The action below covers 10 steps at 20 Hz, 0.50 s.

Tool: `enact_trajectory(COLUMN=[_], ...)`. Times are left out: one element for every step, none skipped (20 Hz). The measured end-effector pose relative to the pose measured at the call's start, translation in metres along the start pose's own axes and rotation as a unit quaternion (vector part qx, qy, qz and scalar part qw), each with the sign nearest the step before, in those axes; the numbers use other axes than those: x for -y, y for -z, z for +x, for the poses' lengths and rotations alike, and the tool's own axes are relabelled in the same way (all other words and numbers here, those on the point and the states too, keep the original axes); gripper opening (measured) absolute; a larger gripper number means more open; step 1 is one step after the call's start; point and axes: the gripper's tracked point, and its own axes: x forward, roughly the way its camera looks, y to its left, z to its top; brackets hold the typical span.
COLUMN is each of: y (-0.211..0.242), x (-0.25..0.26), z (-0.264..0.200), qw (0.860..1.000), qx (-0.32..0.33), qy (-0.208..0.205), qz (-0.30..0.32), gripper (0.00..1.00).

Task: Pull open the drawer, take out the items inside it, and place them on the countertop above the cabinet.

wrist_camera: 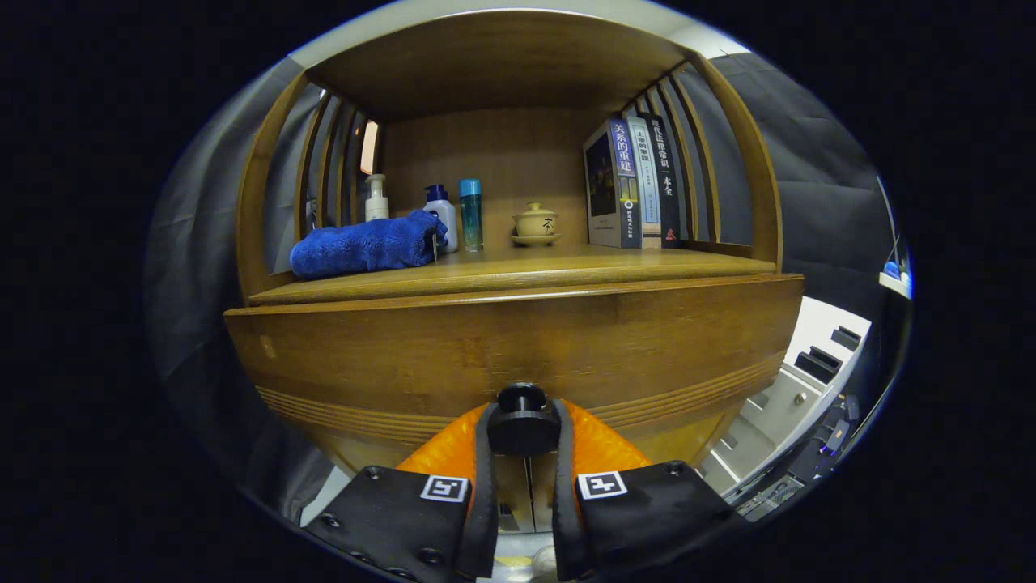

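Countertop (pixel 518 271) edge above; tongs (pixel 523 425) clamp drawer knob (pixel 522 421).

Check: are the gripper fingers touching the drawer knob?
Touching. The gripper view shows both fingers pressed against the sides of the black drawer knob, gripper shut on it.

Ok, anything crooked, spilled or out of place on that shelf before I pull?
Nothing stands out. The gripper is closed on the drawer knob. Above, the blue towel lies rolled beside upright bottles, the lidded cup sits on its saucer, and the books stand straight.
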Motion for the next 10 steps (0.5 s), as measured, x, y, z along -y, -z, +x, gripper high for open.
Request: enact_trajectory(y=[0.002, 0.003, 0.004, 0.005, 0.006, 0.007, 0.008, 0.010, 0.010, 0.011], x=[0.002, 0.003, 0.002, 0.001, 0.001, 0.001, 0.002, 0.003, 0.002, 0.001], z=[-0.007, -0.011, -0.015, -0.019, -0.024, -0.028, -0.033, -0.037, -0.040, -0.045], qw=[1.000, 1.000, 1.000, 1.000, 1.000, 1.000, 1.000, 1.000, 1.000, 1.000], qx=[0.000, 0.000, -0.001, 0.000, 0.000, 0.001, 0.000, 0.001, 0.000, 0.000], qy=[0.001, 0.003, 0.003, 0.001, 0.001, 0.001, 0.002, 0.002, 0.000, -0.002], qz=[-0.001, -0.003, -0.003, -0.001, 0.000, -0.001, -0.003, -0.002, -0.001, 0.001], gripper=[0.36, 0.36, 0.36, 0.36, 0.36, 0.36, 0.36, 0.36, 0.36, 0.36])
